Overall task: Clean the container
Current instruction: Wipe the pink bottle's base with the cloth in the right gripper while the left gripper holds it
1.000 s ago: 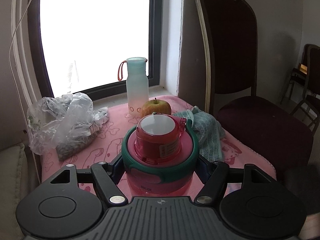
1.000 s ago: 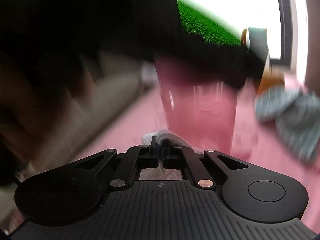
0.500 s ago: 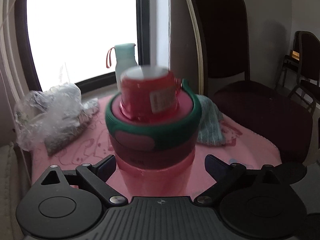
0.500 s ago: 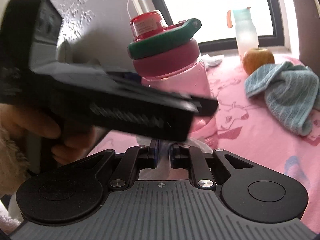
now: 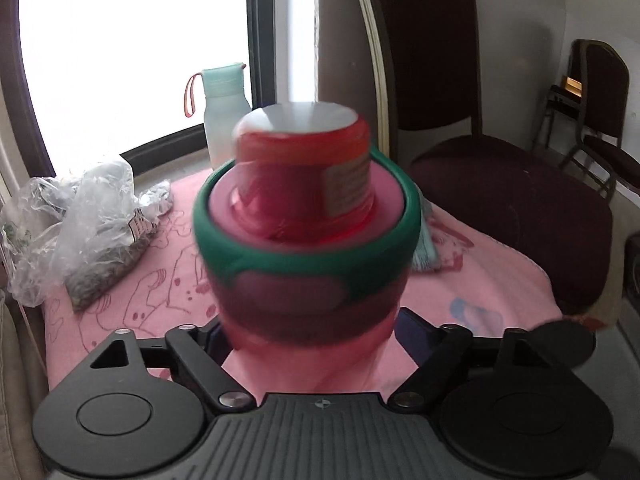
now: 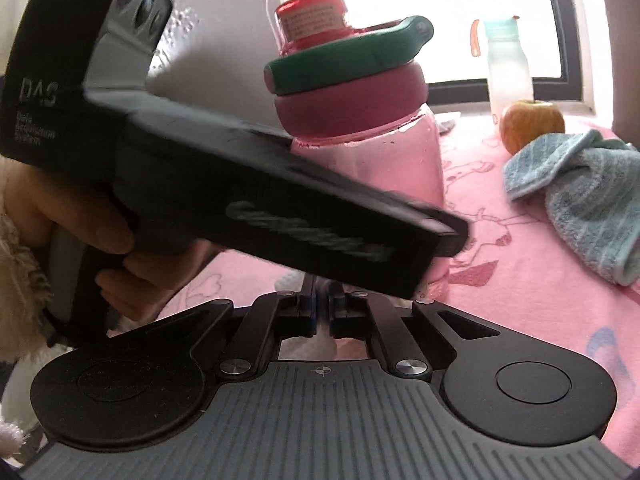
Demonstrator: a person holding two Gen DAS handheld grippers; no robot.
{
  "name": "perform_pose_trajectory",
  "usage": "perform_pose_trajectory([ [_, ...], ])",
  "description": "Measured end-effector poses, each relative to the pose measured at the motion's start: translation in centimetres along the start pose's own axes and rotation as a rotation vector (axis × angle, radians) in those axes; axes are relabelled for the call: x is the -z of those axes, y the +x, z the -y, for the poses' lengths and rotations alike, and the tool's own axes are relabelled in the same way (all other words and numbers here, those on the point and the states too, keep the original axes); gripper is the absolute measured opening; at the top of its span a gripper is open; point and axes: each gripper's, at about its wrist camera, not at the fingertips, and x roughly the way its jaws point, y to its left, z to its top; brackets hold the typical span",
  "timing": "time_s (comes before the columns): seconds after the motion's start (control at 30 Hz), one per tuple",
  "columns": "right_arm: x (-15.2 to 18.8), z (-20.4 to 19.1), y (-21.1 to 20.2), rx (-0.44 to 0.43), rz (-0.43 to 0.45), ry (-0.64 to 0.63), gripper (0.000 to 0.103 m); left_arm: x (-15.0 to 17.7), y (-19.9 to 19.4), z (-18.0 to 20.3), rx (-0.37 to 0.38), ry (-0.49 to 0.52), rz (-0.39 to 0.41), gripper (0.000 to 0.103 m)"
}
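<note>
Over pink cartoon-print tablecloth (image 5: 480, 280), clamps translucent pink plastic bottle with green-ringed lid (image 5: 308, 240) in left gripper (image 5: 312, 332), pinches white wipe (image 6: 316, 346) in near-shut right gripper (image 6: 321, 312); risks bottle twisting loose if wiping pushes sideways.

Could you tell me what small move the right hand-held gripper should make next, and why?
Probably press its white wipe against the pink bottle wall and rub. The left hand-held gripper clamps the bottle below its lid, while the right hand-held gripper pinches the wipe near its base.
</note>
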Motion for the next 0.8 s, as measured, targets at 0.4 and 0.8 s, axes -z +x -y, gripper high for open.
perform_pose_trajectory([
  [0.4,-0.3,1.9,-2.7,0.081,0.013,-0.008,0.007,0.5,-2.1,0.1,0.033,-0.085,-0.007,0.078],
  [0.8,-1.1,0.6,-4.0,-0.015,0.054,-0.002,0.009,-1.7,-3.6,0.5,-0.045,-0.068,0.149,0.07],
])
